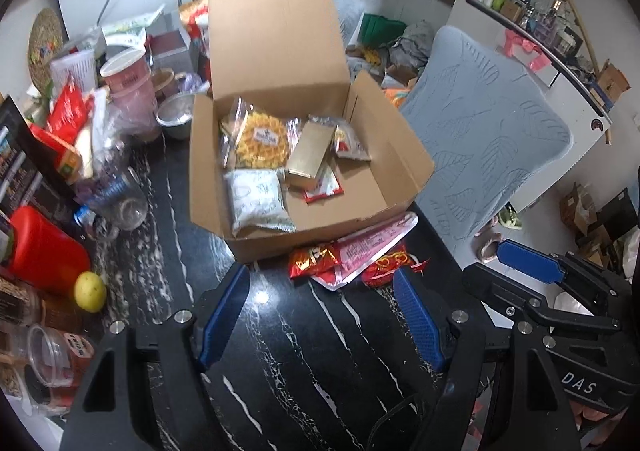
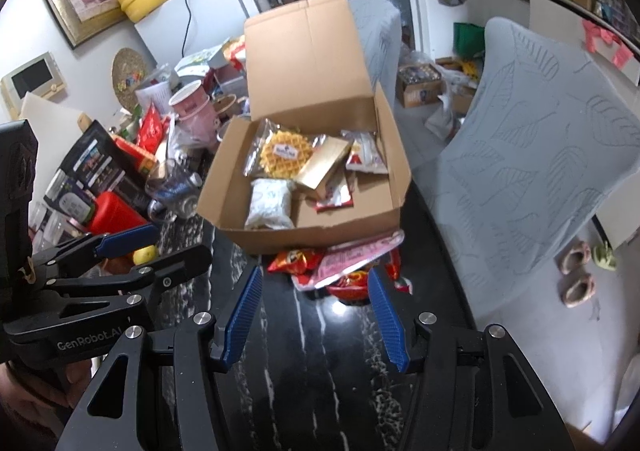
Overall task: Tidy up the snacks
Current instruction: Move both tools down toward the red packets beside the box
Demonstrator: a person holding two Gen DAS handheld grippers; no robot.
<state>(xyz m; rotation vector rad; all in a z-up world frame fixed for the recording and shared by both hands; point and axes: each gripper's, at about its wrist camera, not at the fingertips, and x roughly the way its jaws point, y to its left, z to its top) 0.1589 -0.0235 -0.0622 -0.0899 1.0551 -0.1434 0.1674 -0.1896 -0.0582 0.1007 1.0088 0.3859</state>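
An open cardboard box [image 1: 256,51] [image 2: 304,51] stands on the black marble table [image 1: 304,363] [image 2: 316,367]. Inside lie a waffle in a clear bag [image 1: 262,139] [image 2: 286,153], a white packet [image 1: 256,197] [image 2: 270,203], a gold carton [image 1: 312,149] [image 2: 324,163] and red-and-silver packets [image 1: 326,183]. In front of the box sit red snack packets [image 1: 314,257] [image 2: 294,261] and a pink pouch [image 1: 368,245] [image 2: 352,257]. My left gripper [image 1: 320,271] [image 2: 182,241] hovers open just short of this pile. My right gripper [image 2: 314,273] [image 1: 484,263] is open too, its tips on either side of the pile's near edge, holding nothing.
Clutter fills the table's left side: a red container [image 1: 44,251] [image 2: 114,211], a lemon [image 1: 90,291], a glass jar [image 1: 120,195], pink cups [image 1: 130,79] and a metal bowl [image 1: 176,117]. A grey covered chair [image 1: 480,139] [image 2: 532,155] stands right of the table edge.
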